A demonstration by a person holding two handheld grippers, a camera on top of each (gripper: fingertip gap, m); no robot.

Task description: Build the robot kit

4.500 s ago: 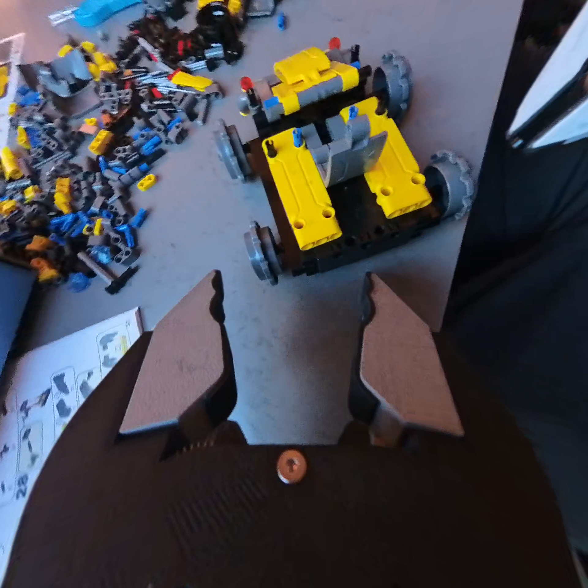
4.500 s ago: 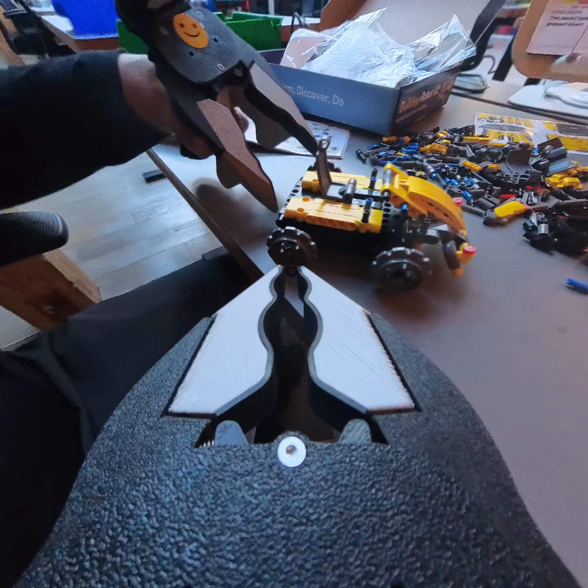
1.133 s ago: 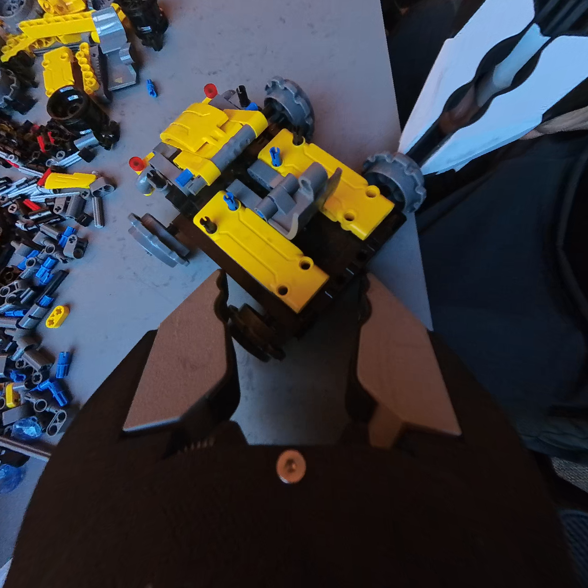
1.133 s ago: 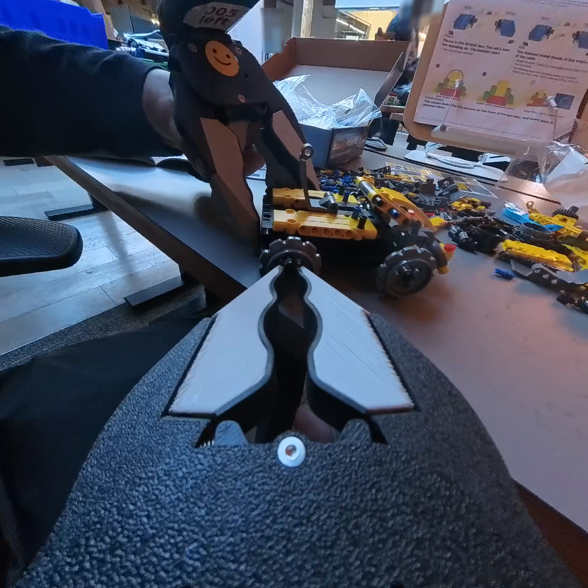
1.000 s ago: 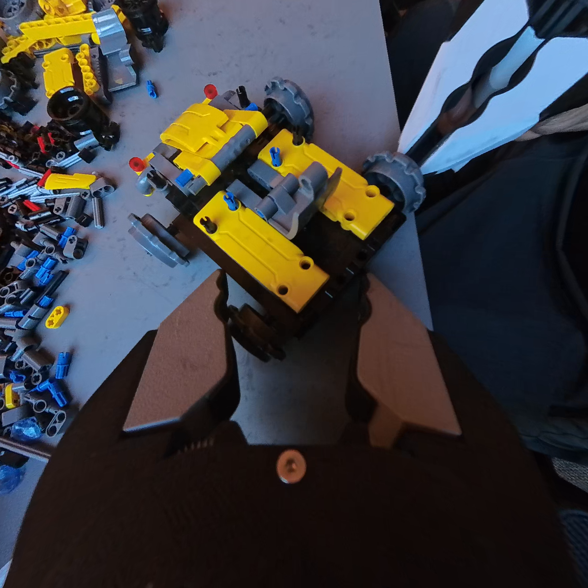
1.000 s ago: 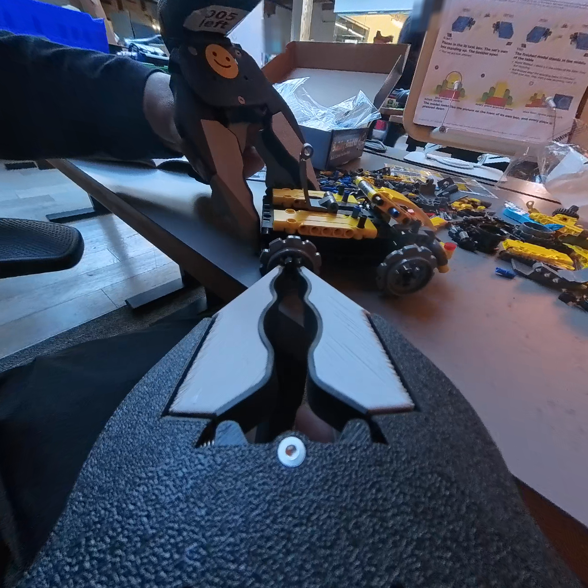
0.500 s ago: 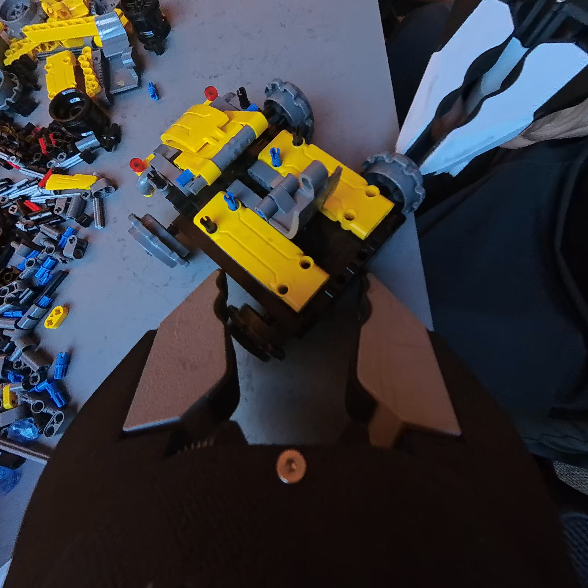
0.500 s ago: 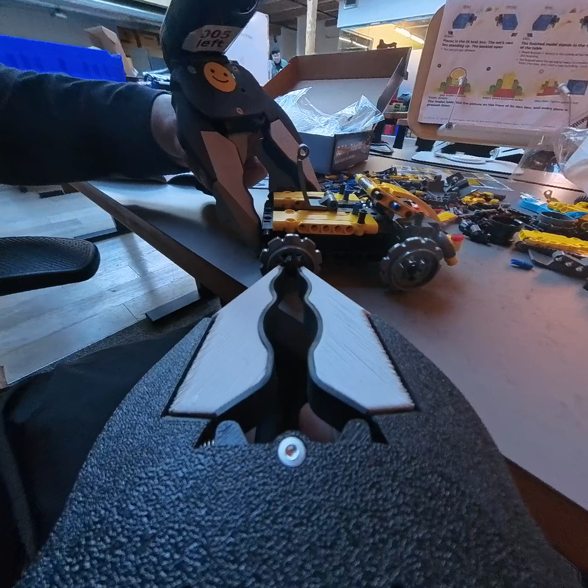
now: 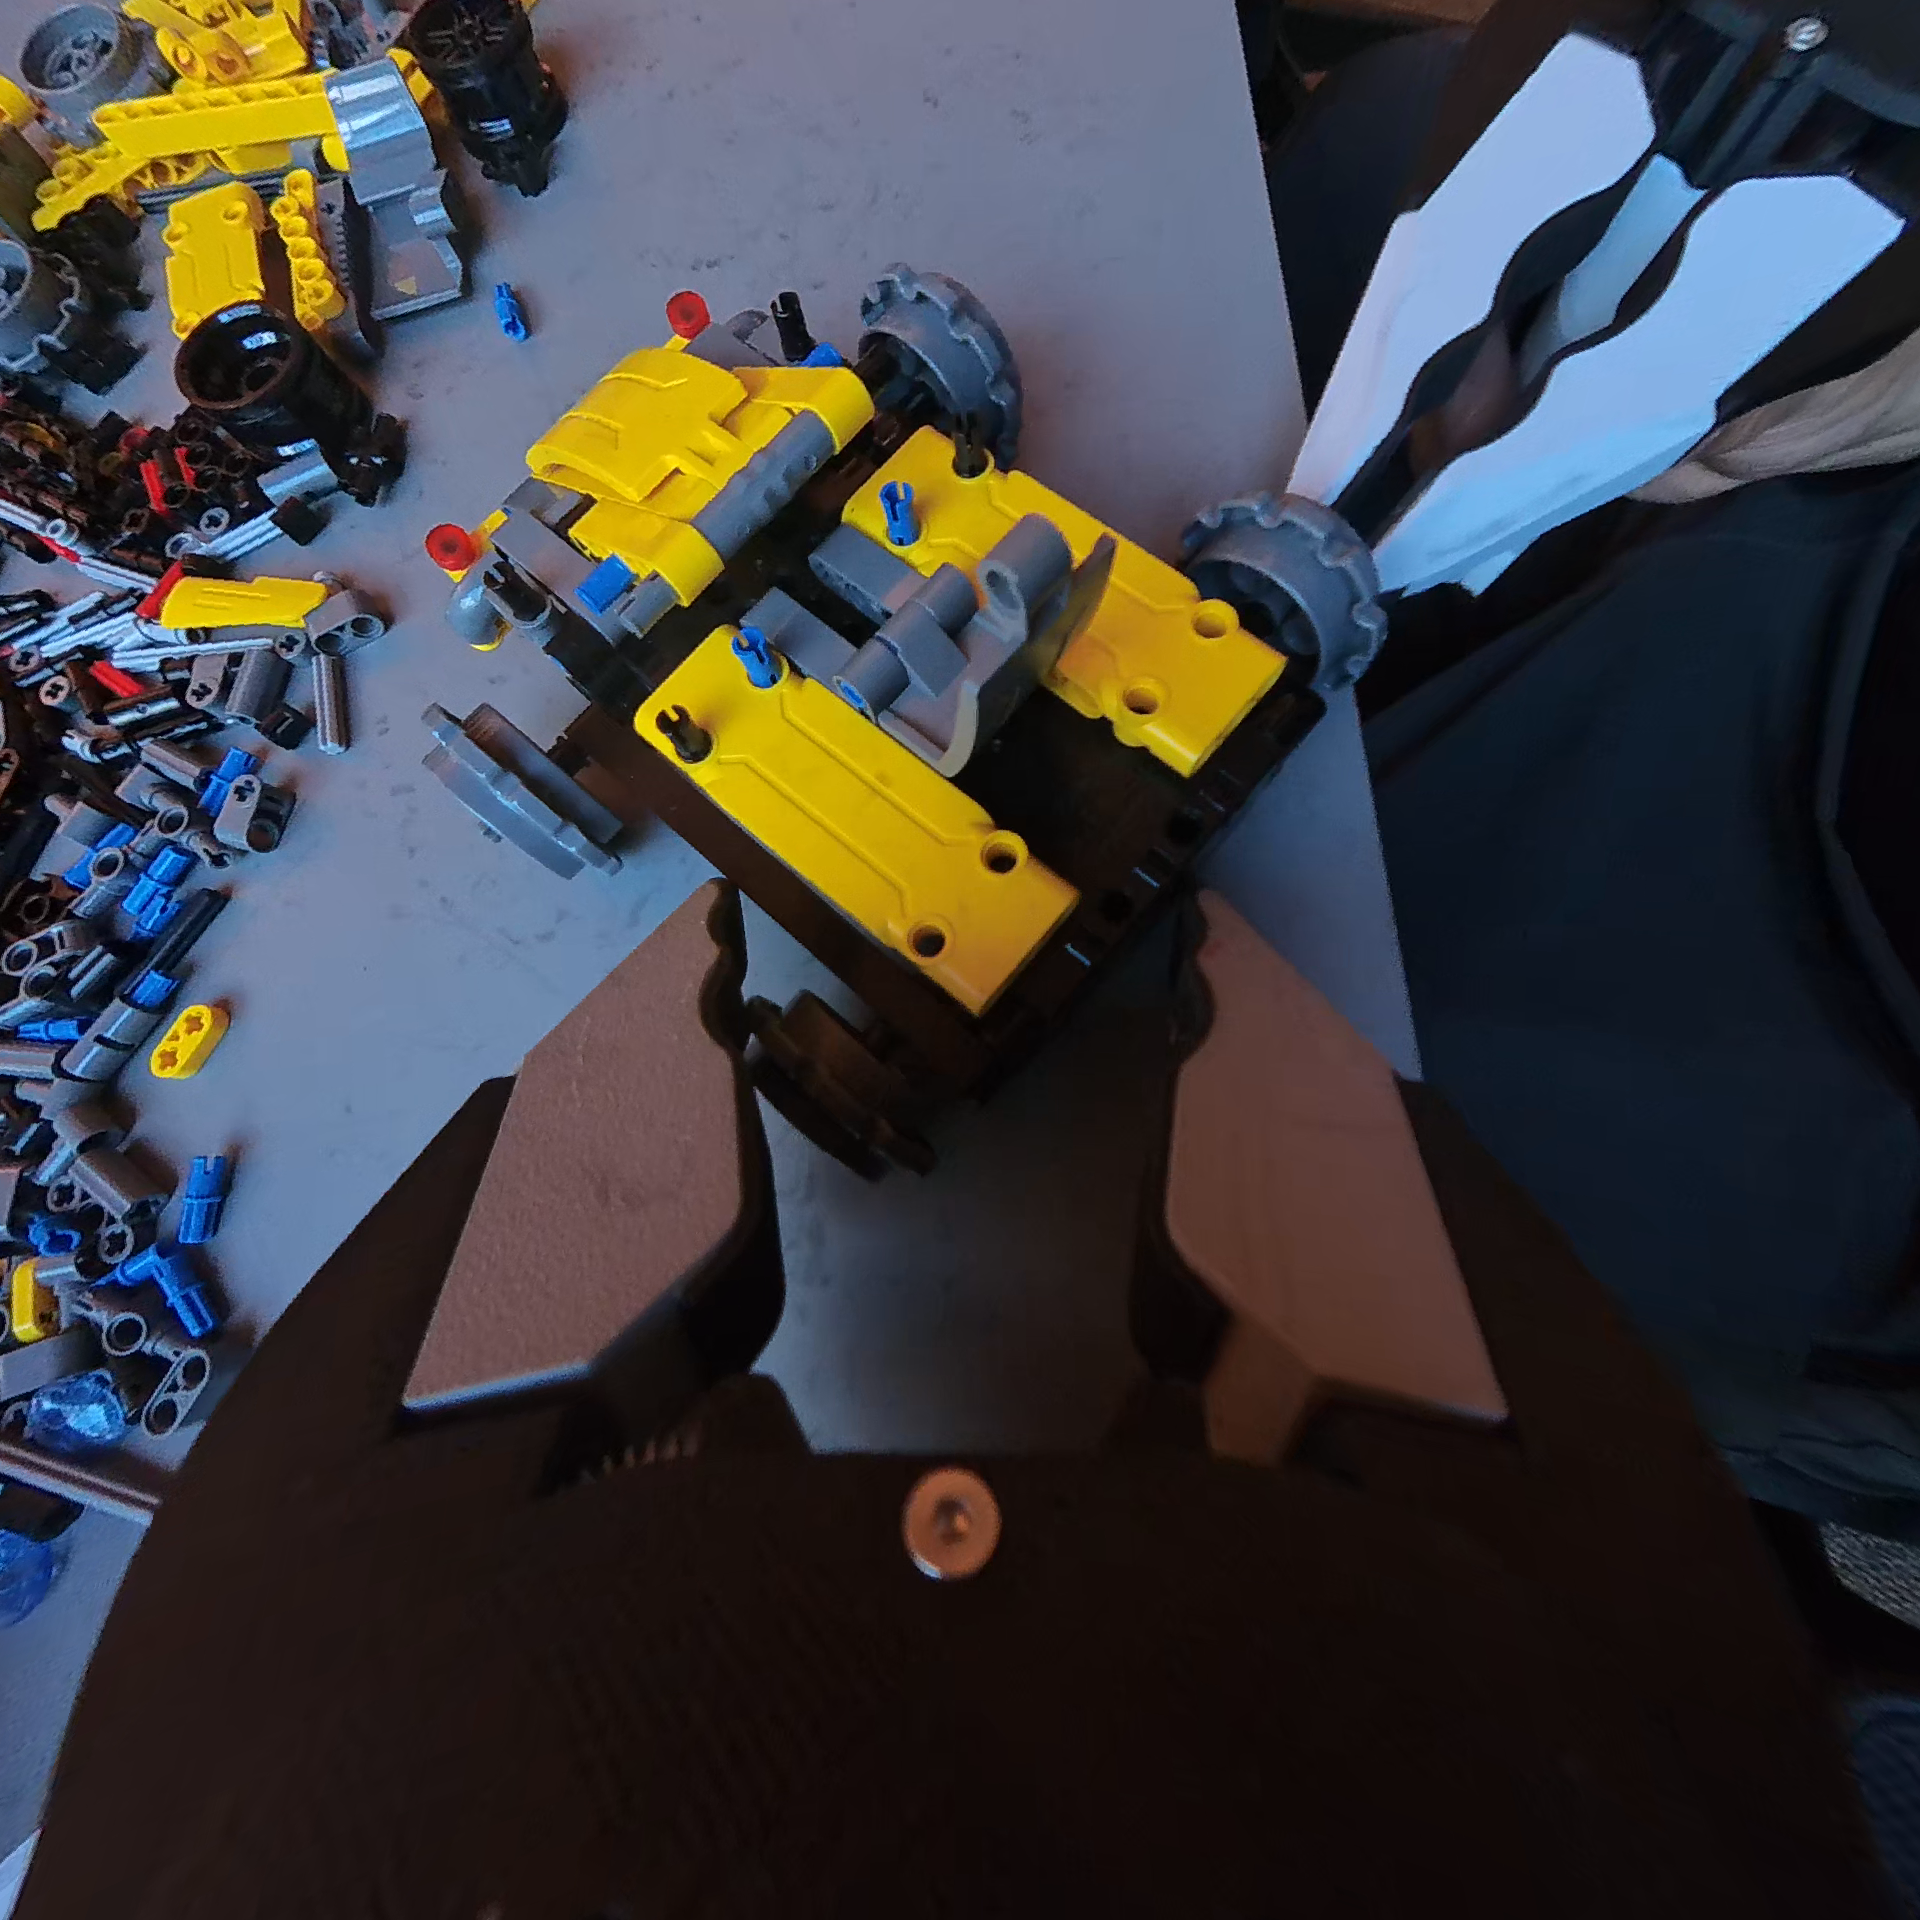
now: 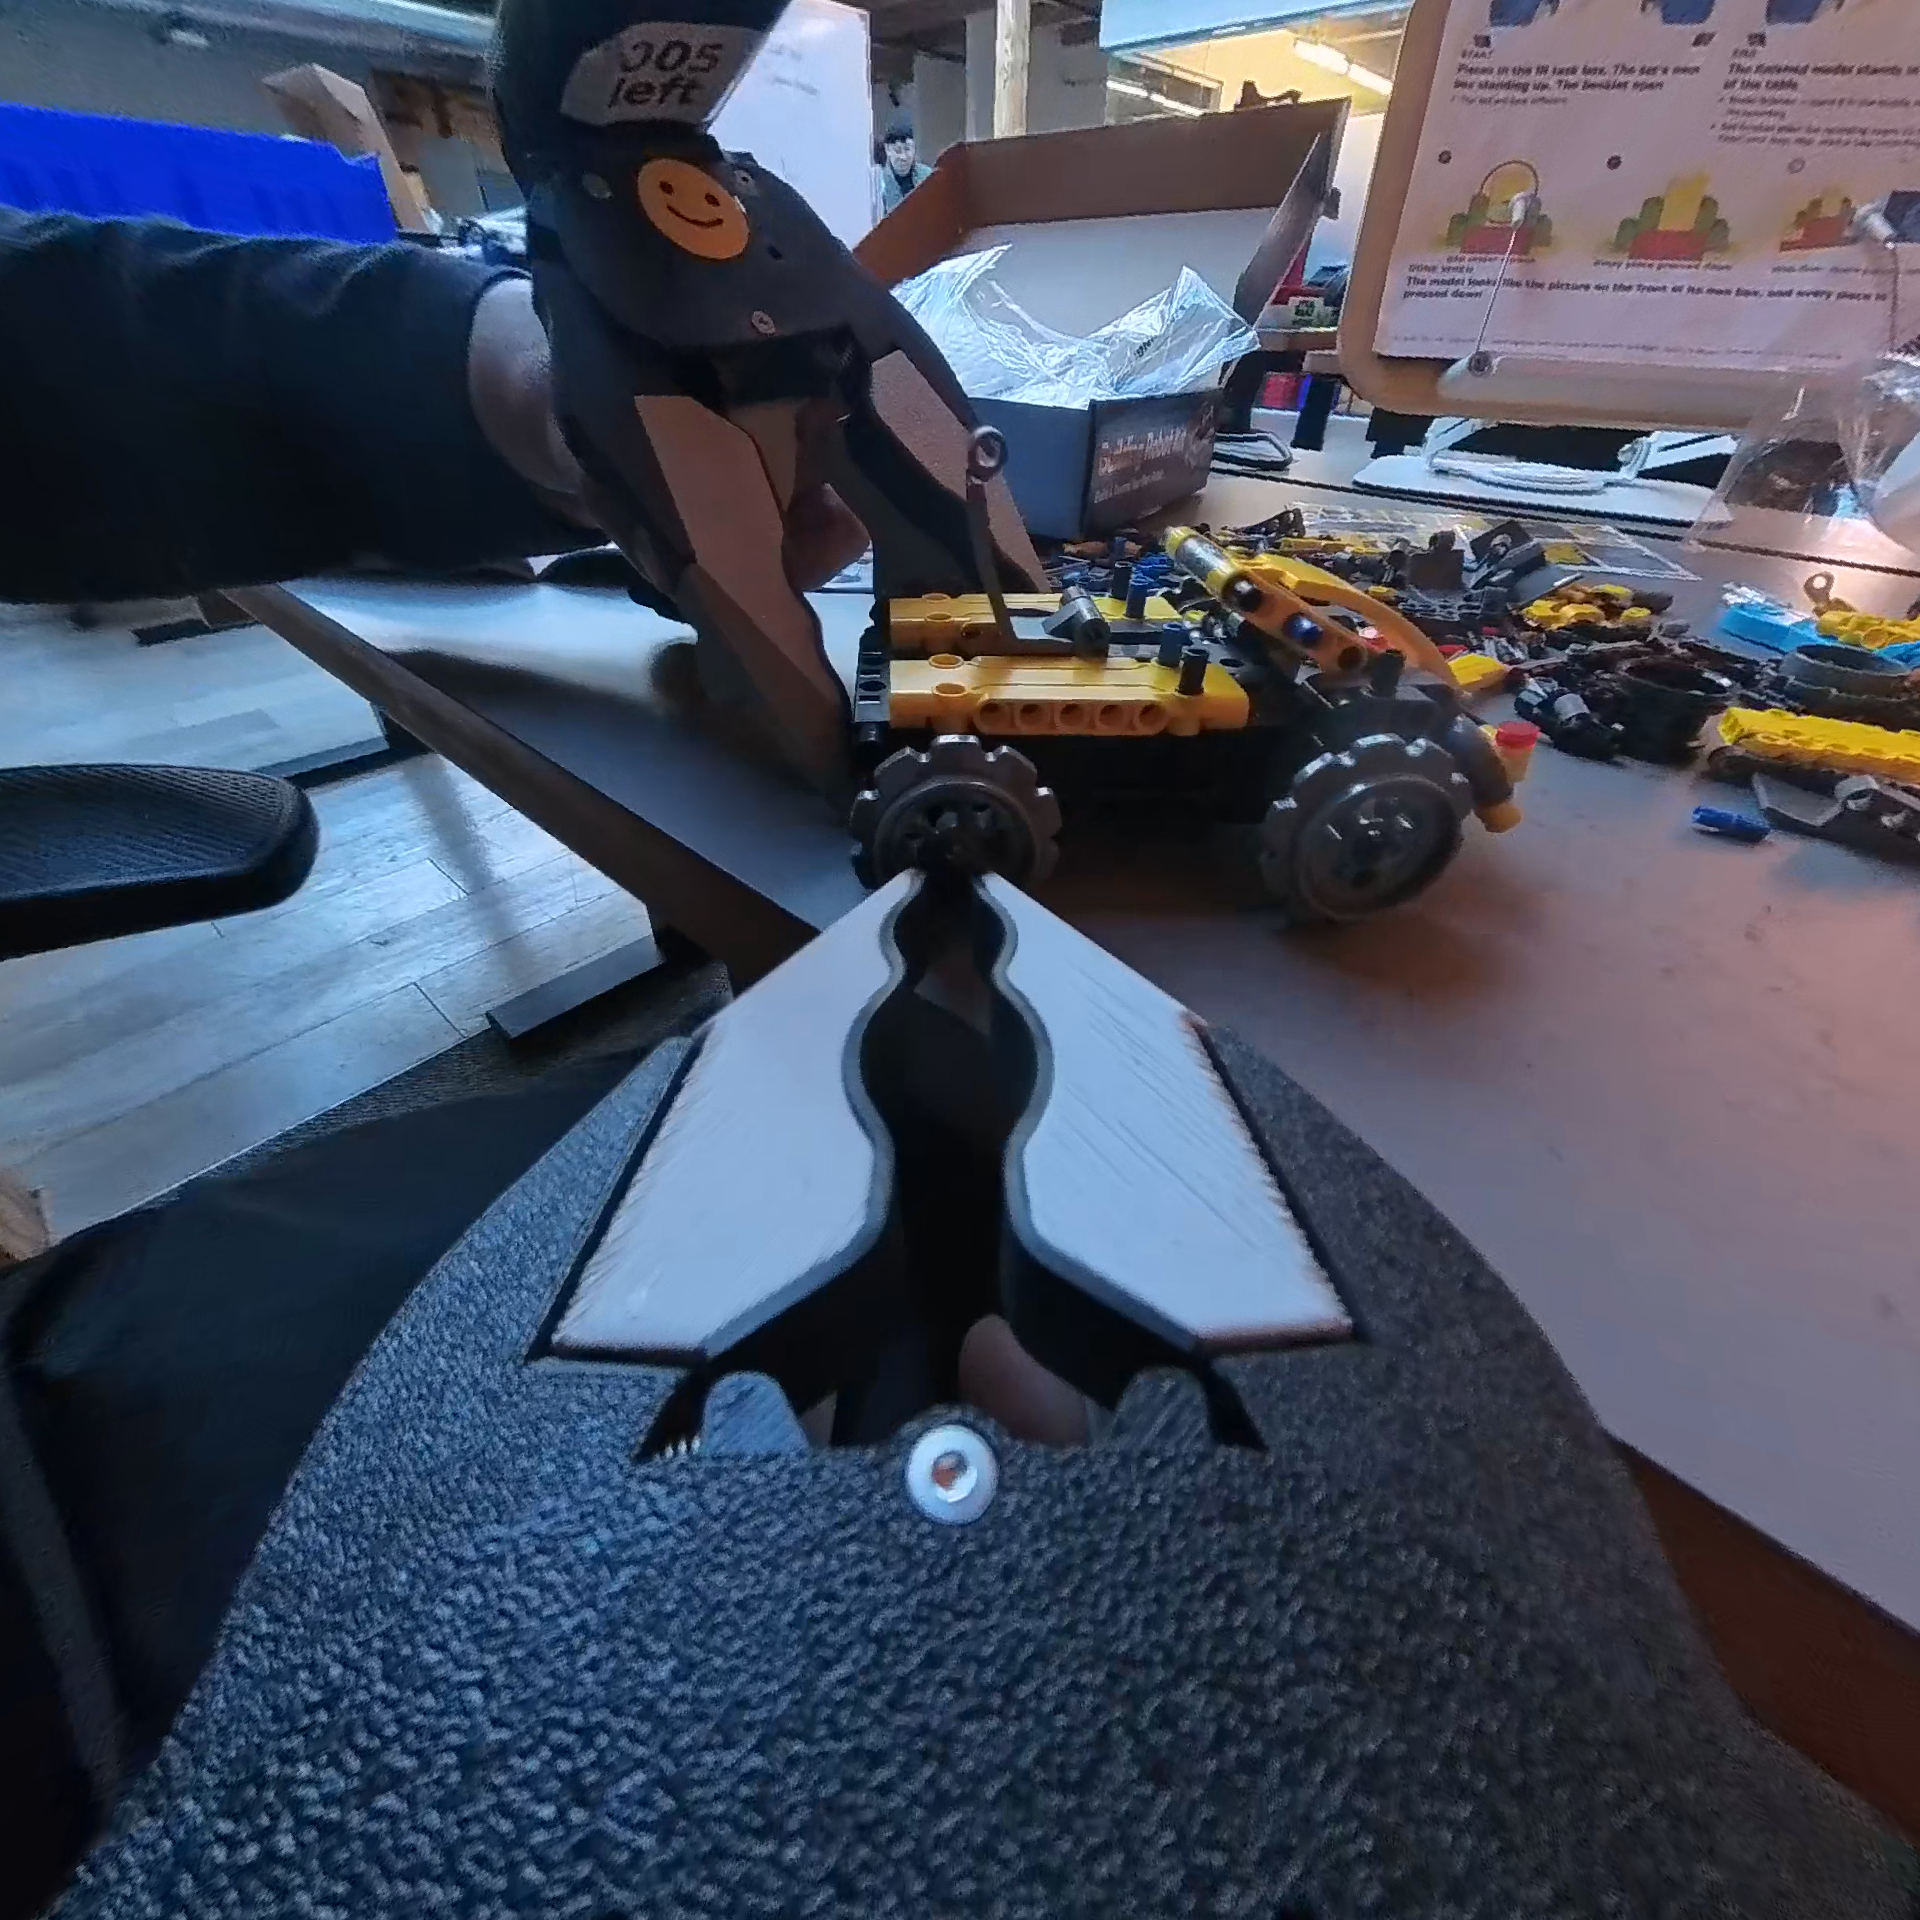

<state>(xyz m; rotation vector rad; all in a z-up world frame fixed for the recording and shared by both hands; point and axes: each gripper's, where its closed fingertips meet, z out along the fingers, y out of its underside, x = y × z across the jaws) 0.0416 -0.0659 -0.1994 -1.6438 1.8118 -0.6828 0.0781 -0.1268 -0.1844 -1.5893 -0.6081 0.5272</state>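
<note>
My right hand-held gripper [image 10: 948,883] sits nearest, its two pale fingers pressed together with nothing between them, tips just in front of the rear wheel [image 10: 954,821] at the tabletop's [image 10: 1558,1091] near edge; whether they touch the wheel I cannot tell. I judge it waits there closed to steady that corner, since the wheel stands right at the edge. Beyond it is the car [image 10: 1143,717], a yellow and black brick model on four grey wheels, parked at the corner of the tabletop with its nose pointing toward the parts. My left hand-held gripper [image 9: 951,966] comes down on the car's tail with its brown fingers spread wide, one on each side of the black frame and the rear wheel there; they straddle it but I see no clamp, so I take this as bracing the model, not lifting it. A grey seat piece [image 9: 966,634] stands up between the two yellow panels. Past the car lies a heap of loose parts [image 9: 156,727], blue, grey, black and yellow, spread flat within reach. Farther back are an open box [image 10: 1122,395] with clear bags in it, and a propped instruction board [image 10: 1662,208].
</note>
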